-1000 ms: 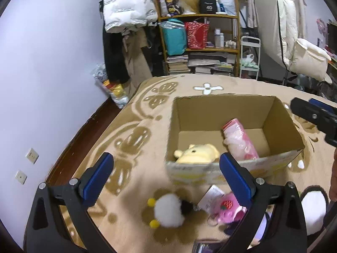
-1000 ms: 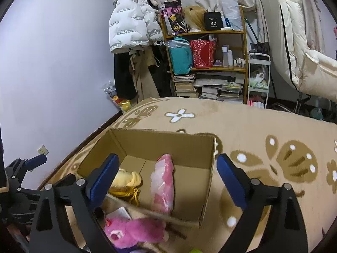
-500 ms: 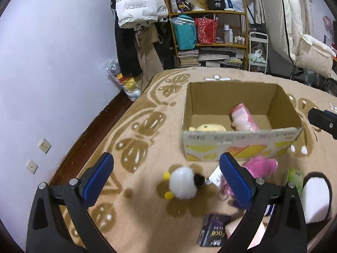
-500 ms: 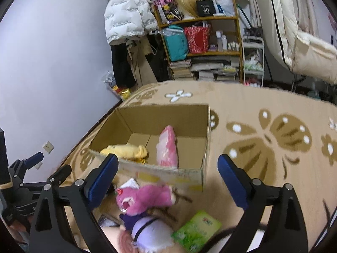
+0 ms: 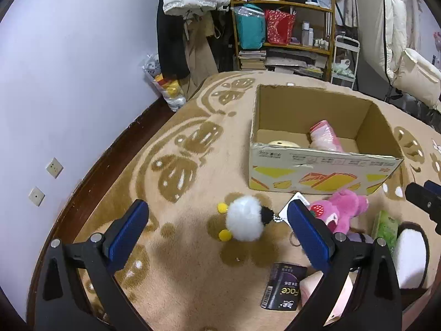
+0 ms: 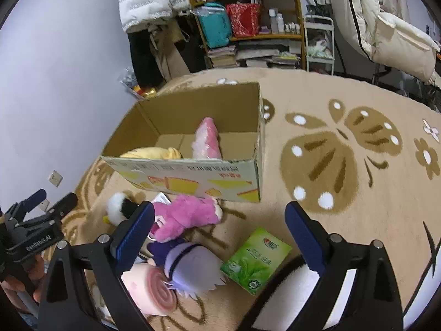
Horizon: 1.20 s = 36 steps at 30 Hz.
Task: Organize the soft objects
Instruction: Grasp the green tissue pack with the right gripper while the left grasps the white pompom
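Open-topped cardboard box point(image 6: 193, 176), entry from above unobstructed; floor inside partly taken by yellow plush point(image 6: 151, 153) and pink plush point(image 6: 206, 140), bare cardboard to their right. Crowded in front of near wall: white pom-pom toy point(image 5: 245, 222), magenta plush point(image 6: 184, 216), purple-haired doll point(image 6: 190, 267), green packet point(image 6: 256, 259), black packet point(image 5: 284, 289). Clear carpet point(image 6: 344, 165) right of box and around its far side.

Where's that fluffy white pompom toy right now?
In the left wrist view the white pompom toy lies on the carpet, in front of the cardboard box, left of the pink plush.
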Each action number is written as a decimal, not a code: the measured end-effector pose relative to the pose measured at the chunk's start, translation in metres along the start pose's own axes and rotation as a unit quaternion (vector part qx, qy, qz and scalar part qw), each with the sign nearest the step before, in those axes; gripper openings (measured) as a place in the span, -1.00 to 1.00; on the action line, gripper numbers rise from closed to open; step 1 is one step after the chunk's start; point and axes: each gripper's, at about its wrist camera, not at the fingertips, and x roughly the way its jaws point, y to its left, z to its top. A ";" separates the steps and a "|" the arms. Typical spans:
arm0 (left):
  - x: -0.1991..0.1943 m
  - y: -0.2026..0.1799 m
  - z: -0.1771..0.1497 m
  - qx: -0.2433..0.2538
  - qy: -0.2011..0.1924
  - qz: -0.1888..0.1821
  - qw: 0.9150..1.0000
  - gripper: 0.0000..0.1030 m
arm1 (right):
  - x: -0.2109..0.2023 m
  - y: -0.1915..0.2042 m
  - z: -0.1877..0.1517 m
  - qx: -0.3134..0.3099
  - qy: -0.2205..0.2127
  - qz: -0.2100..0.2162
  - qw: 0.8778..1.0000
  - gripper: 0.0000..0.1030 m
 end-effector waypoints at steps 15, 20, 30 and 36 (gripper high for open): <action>0.050 -0.012 -0.005 0.032 0.065 -0.003 0.997 0.94 | 0.053 -0.030 -0.007 0.050 0.093 -0.045 0.993 0.92; 0.067 -0.017 -0.009 0.041 0.089 -0.005 0.995 0.94 | 0.070 -0.036 -0.013 0.058 0.128 -0.054 0.989 0.92; 0.091 -0.020 -0.009 0.036 0.114 -0.017 0.993 0.94 | 0.093 -0.047 -0.025 0.070 0.180 -0.079 0.978 0.92; 0.113 -0.024 -0.011 0.028 0.140 -0.022 0.989 0.93 | 0.108 -0.046 -0.028 0.058 0.208 -0.060 0.975 0.37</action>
